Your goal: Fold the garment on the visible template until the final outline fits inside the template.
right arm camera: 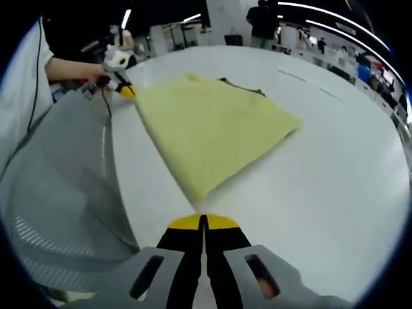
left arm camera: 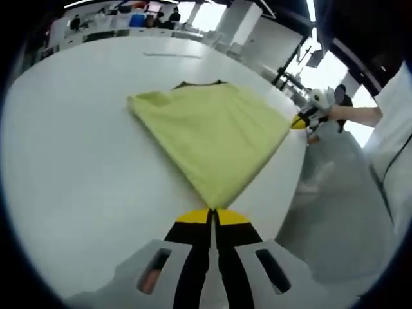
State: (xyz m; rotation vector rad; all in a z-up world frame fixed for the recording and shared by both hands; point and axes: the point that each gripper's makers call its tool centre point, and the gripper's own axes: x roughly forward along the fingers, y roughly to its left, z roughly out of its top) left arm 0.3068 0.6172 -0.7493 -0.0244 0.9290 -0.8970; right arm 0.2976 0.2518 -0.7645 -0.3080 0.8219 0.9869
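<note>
In the left gripper view we see the left tool [left arm camera: 213,216] closed on the near corner of the yellow-green garment [left arm camera: 212,132], soft and folded flat on the smooth white bench [left arm camera: 71,161] at frame centre. The right gripper view adds a grey mesh chair [right arm camera: 58,193]; the right tool [right arm camera: 203,223] pinches another corner, closed.

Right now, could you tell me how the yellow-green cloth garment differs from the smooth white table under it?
The yellow-green garment is creased cloth; the white table is smooth. The garment has pointed corners; the table's edge curves. The garment covers only part of the table. Both lie flat.
</note>
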